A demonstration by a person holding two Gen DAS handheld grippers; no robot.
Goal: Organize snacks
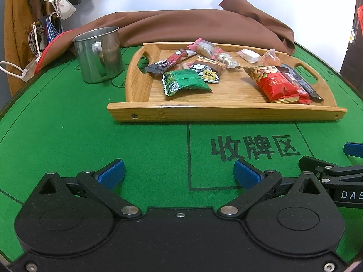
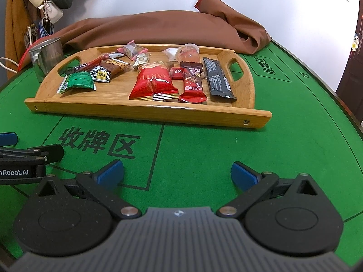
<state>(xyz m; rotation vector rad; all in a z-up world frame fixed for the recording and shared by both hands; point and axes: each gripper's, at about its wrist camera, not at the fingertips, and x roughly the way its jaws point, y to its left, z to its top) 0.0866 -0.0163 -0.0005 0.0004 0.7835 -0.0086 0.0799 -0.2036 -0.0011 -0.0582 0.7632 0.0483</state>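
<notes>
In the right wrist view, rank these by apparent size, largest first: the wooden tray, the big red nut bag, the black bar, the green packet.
1. wooden tray
2. big red nut bag
3. black bar and green packet: they look about alike, so no ranking between them.

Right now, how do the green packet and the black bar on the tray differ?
The green packet is short, puffy and crumpled; the black bar is long, flat and smooth. The packet lies at the tray's left end, the bar at its right end by the handle cutout. Both are sealed and lie flat, untouched by either gripper.
</notes>
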